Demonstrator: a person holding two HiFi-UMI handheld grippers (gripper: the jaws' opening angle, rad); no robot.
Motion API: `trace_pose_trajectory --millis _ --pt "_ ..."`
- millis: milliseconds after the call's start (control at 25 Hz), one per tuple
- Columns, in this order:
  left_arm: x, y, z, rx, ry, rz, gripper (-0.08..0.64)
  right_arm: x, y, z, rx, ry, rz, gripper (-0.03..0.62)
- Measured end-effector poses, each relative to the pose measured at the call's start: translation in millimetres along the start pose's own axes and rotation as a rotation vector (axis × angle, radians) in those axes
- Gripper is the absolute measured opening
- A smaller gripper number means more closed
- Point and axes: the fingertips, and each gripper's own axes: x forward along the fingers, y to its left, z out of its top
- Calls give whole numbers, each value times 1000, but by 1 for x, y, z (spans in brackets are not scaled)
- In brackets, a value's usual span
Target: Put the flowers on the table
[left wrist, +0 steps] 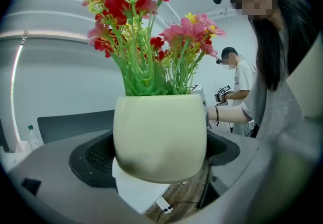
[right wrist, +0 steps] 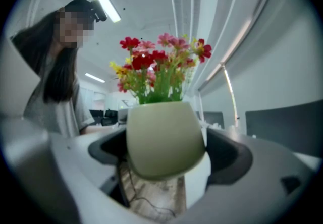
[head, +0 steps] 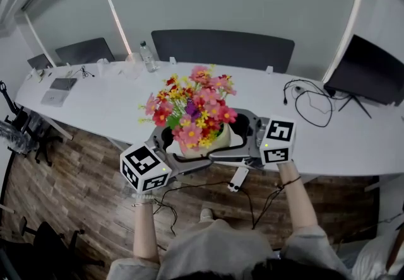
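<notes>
Flowers, a stiff bunch of pink, red and yellow artificial blooms on green plastic stems (head: 192, 108), stand in a round cream glazed pot (head: 216, 141) at the centre of the head view. The pot hangs just at the near edge of the long white desk (head: 113, 105). In both gripper views, brown wood floor (head: 76, 184) shows under its base, so it looks lifted, not set down.

The pot probably carries most of the weight. It looks hard, smooth and likely slippery, and it could chip if dropped. The blooms are light and springy, a poor place to grip. The best hold is low on the pot's widest curve, from opposite sides.

The left gripper (left wrist: 160, 155) comes from the lower left, and its jaws are spread wide, with the dark pads against the pot's flanks. The right gripper (right wrist: 166, 150) comes from the right, equally spread and clasping the same pot. Together they ring it.
</notes>
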Motion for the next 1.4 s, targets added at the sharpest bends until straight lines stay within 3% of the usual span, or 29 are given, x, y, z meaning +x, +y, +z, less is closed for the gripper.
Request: trace_pose_trajectory --millis 440,760,1400 --pt "-3 75 -19 -29 10 -19 512 43 -65 -9 34 37 -50 483" --pt "22 154 -38 -41 7 -17 511 62 -146 -21 59 9 -91 483" --pt "30 174 -43 -53 9 9 512 66 -168 -26 78 41 -79 482"
